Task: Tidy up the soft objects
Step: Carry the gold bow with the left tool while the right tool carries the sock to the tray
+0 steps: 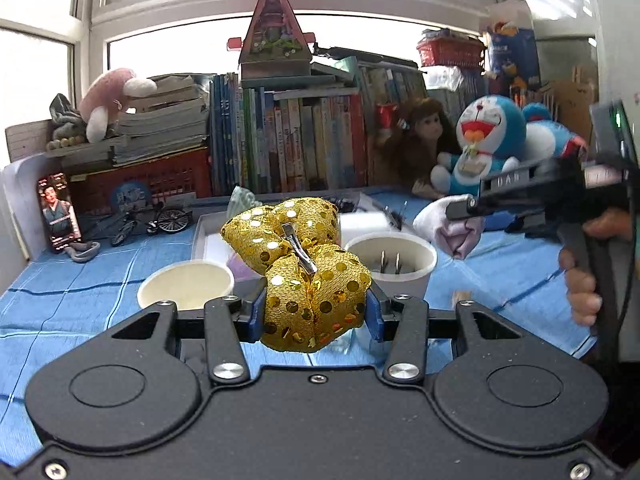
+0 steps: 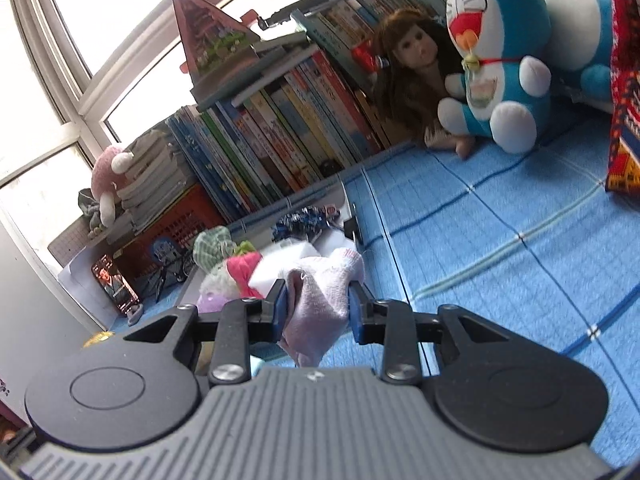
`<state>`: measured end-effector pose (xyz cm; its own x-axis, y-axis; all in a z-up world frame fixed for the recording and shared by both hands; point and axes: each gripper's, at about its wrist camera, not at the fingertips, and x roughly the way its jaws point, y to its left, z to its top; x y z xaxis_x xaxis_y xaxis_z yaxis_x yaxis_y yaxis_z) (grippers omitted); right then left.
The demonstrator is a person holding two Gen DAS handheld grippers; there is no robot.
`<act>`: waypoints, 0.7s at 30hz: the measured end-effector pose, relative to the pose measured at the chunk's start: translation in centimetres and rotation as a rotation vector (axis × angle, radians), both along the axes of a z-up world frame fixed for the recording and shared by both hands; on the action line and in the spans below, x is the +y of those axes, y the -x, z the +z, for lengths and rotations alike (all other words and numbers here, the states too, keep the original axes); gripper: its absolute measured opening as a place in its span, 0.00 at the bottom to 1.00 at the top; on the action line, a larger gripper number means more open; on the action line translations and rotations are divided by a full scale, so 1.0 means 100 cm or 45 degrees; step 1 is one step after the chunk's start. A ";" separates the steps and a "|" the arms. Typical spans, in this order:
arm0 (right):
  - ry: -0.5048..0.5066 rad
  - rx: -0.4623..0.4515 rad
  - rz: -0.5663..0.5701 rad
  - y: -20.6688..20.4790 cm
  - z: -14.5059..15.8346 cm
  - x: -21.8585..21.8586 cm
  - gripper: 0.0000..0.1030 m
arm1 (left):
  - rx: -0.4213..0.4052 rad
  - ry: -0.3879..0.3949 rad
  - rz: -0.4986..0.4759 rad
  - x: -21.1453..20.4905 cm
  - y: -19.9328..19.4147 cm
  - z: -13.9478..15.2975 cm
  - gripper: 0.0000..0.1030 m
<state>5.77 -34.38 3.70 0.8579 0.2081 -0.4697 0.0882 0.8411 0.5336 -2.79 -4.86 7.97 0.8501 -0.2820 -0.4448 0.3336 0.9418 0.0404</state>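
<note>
The left gripper (image 1: 316,312) clamps the gold sequined bow (image 1: 308,264) above two white cups (image 1: 390,258); lower it gently into one. The right gripper (image 2: 318,308) pinches a pale sock (image 2: 320,296) near the tray (image 2: 348,200); keep both apart.

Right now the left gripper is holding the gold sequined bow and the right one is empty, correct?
Not quite. The left gripper does hold the gold bow, but the right gripper isn't empty: the right wrist view shows its fingers shut on a pale pink sock.
</note>
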 end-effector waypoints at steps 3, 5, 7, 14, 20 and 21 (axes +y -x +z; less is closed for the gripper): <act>0.001 -0.014 0.003 -0.006 0.009 -0.001 0.35 | 0.012 0.030 -0.019 0.012 -0.015 0.024 0.43; 0.020 -0.022 0.006 -0.010 0.015 -0.001 0.35 | 0.013 0.038 -0.022 0.021 -0.028 0.041 0.44; 0.050 -0.025 0.011 -0.017 0.021 0.001 0.35 | 0.043 0.050 -0.041 0.029 -0.044 0.056 0.44; 0.058 0.097 0.091 -0.051 0.027 0.006 0.35 | 0.415 0.145 -0.107 0.044 -0.124 0.075 0.44; -0.044 0.273 0.192 -0.082 0.021 0.008 0.36 | 0.810 0.251 -0.080 0.048 -0.196 0.054 0.44; -0.061 0.300 0.198 -0.087 0.020 0.009 0.36 | 0.853 0.259 -0.080 0.048 -0.206 0.052 0.44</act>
